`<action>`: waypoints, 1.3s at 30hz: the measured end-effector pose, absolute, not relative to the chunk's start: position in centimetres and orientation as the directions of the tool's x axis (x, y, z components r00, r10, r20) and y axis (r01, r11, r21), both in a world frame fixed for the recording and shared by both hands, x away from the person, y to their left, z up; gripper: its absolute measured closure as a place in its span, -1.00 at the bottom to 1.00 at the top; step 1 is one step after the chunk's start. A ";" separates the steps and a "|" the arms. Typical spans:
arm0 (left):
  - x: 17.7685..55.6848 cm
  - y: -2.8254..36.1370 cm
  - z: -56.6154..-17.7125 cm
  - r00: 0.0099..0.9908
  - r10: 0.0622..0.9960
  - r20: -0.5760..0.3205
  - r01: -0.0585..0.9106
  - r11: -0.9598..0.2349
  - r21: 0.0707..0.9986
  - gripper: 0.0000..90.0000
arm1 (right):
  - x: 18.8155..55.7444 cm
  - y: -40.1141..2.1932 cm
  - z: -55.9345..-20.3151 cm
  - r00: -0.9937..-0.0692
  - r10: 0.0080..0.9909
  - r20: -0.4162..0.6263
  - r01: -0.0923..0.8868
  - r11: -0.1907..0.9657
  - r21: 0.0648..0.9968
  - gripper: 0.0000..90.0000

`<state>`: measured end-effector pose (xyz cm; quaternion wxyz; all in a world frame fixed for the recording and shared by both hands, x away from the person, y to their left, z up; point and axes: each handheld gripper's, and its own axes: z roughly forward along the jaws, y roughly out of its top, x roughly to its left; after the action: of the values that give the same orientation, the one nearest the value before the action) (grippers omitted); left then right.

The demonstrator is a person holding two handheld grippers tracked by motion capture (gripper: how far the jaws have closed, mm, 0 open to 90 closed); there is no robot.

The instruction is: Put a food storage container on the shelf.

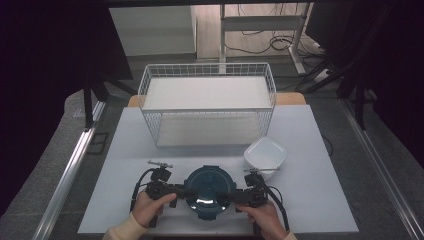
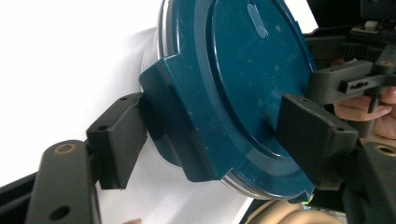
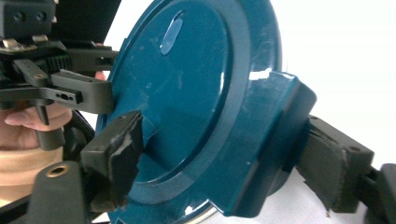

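A white table [image 1: 320, 150] stands before a dark room. At its near edge sits a round container with a dark blue lid [image 1: 210, 192]. The left gripper [image 1: 176, 191] clamps the lid's left latch tab [image 2: 177, 121]; the right gripper [image 1: 231, 196] clamps the right latch tab [image 3: 271, 140]. Just far-right is a white bowl [image 1: 265, 155]; farther back, a white wire basket [image 1: 207, 102].
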<state>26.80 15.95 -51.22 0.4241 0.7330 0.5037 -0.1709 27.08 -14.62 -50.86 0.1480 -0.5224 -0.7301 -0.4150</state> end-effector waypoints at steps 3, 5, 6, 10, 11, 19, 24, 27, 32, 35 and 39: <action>26.8 16.1 -51.3 0.419 0.591 -0.689 0.889 -0.115 0.443 -0.35 | 27.3 -15.0 -51.0 -0.389 0.630 0.672 0.894 0.083 0.440 -0.44; 26.7 16.1 -51.1 0.412 0.596 -0.689 0.891 -0.107 0.441 -0.32 | 27.3 -15.3 -51.0 -0.363 0.626 0.690 0.903 0.054 0.426 -0.38; 26.7 16.1 -51.0 0.411 0.597 -0.688 0.891 -0.104 0.442 -0.31 | 27.3 -15.3 -50.9 -0.360 0.626 0.692 0.904 0.051 0.424 -0.36; 26.4 16.1 -50.7 0.412 0.602 -0.685 0.888 -0.097 0.449 -0.26 | 27.2 -15.4 -50.7 -0.353 0.627 0.694 0.905 0.040 0.424 -0.32; 26.4 16.1 -50.7 0.412 0.603 -0.683 0.888 -0.097 0.450 -0.23 | 27.1 -15.5 -50.6 -0.348 0.630 0.694 0.904 0.031 0.426 -0.29; 26.0 16.4 -50.0 0.414 0.607 -0.678 0.877 -0.068 0.475 -0.11 | 26.9 -15.6 -50.0 -0.350 0.628 0.695 0.894 0.004 0.447 -0.19; 25.9 16.5 -49.8 0.415 0.606 -0.679 0.874 -0.057 0.484 -0.07 | 26.9 -15.7 -49.8 -0.367 0.626 0.688 0.887 0.012 0.462 -0.17; 25.9 16.6 -49.6 0.419 0.608 -0.674 0.869 -0.054 0.492 -0.05 | 26.9 -15.7 -49.7 -0.376 0.625 0.684 0.882 0.016 0.470 -0.16; 25.7 16.6 -49.1 0.433 0.614 -0.660 0.857 -0.055 0.512 -0.02 | 26.8 -15.6 -49.2 -0.412 0.625 0.663 0.862 0.033 0.505 -0.15; 25.7 16.6 -49.1 0.436 0.612 -0.660 0.858 -0.060 0.510 -0.03 | 26.8 -15.5 -49.1 -0.424 0.629 0.651 0.854 0.039 0.519 -0.15; 25.7 16.5 -49.0 0.442 0.608 -0.660 0.855 -0.062 0.515 -0.03 | 26.8 -15.6 -48.7 -0.440 0.634 0.636 0.843 0.048 0.535 -0.15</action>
<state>25.66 16.45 -48.99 0.4560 0.7161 0.5108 -0.1354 26.78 -15.60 -48.75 0.1143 -0.5168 -0.7146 -0.4573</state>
